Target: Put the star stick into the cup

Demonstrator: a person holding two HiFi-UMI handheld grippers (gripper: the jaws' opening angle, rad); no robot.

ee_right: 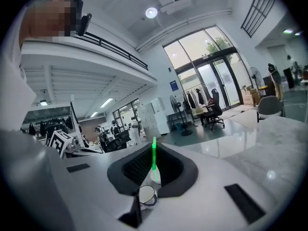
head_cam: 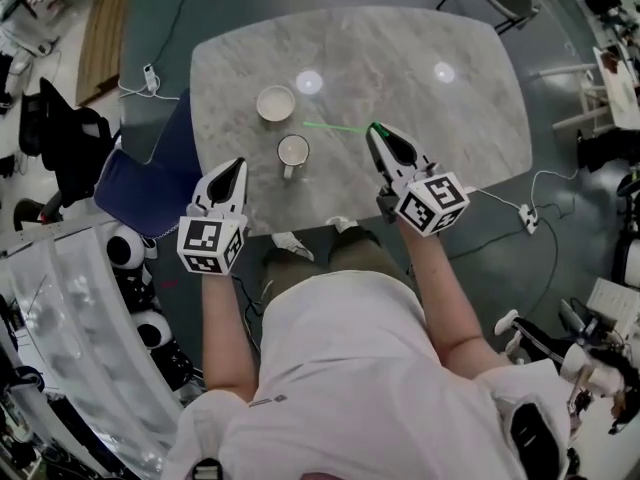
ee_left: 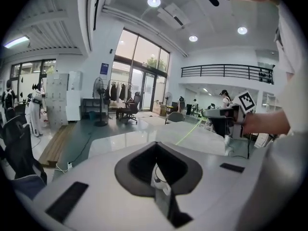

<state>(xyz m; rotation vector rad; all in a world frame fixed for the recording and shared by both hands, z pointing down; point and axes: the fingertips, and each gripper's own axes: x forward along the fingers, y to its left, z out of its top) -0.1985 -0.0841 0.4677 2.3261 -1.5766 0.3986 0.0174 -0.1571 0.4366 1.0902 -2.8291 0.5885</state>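
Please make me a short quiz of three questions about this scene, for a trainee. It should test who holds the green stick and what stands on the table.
1. Multiple choice: which one grips the thin green plastic stick? A) the left gripper; B) the right gripper; C) neither.
2. True or false: the green stick already stands inside the white mug with a handle.
3. Fill in: counting that mug and the round white cup beyond it, ___ cups stand on the grey marble table.

Key
1. B; its jaws are closed on one end of the stick.
2. False; the stick is outside the mug, in the right gripper.
3. Two.
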